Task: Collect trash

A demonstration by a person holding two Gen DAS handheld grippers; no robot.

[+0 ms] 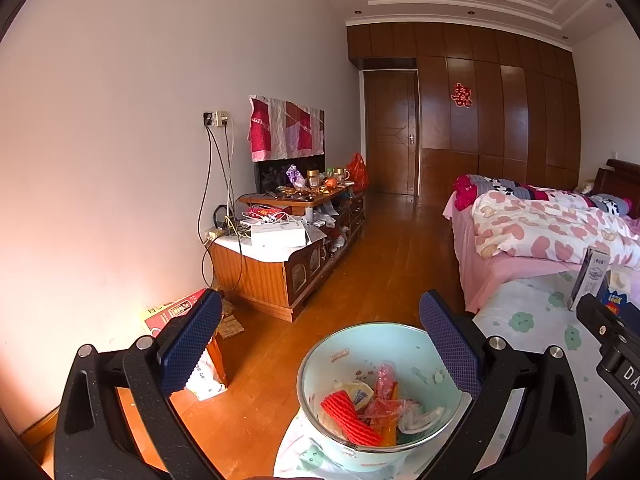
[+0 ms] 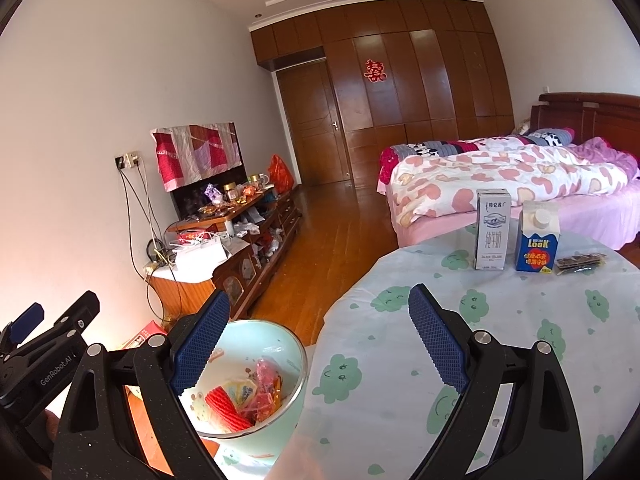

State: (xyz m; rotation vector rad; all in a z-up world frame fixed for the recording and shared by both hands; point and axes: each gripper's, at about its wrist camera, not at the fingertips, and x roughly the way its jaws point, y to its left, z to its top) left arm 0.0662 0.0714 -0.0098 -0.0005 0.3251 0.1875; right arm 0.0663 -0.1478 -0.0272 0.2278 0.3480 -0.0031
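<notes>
The trash: a tall white-and-grey milk carton [image 2: 492,234], a blue gable-top carton with a round white cap [image 2: 537,242] and a flat dark snack packet [image 2: 580,261]. All three stand or lie in a row at the far edge of the round bench [image 2: 500,340], which carries a pale cloth printed with green clouds. The blue carton is just right of the white carton, and the packet lies just right of the blue carton.

The pale green trash bin [image 2: 294,354] sits beside the bench, at its left edge. It already holds a red foam net sleeve [image 2: 226,406] and crumpled red and yellow wrappers [image 2: 266,390].

Handling, as a judgement: both cartons are probably empty, hence light, easy to tip and liable to crush under a hard squeeze. Grip each across its flat side panels at mid-height. The packet is thin and limp; take it by one edge.

Legible writing: the blue carton reads "LooK" with orange Chinese characters below. The white carton carries vertical Chinese text beneath a mountain picture. The left tool body shows "GenRobot.AI".

The right gripper [image 2: 318,334] hangs over the near part of the bench, jaws spread wide, holding nothing. The left gripper [image 1: 320,342] hovers over the bin, jaws equally wide and empty.
</notes>
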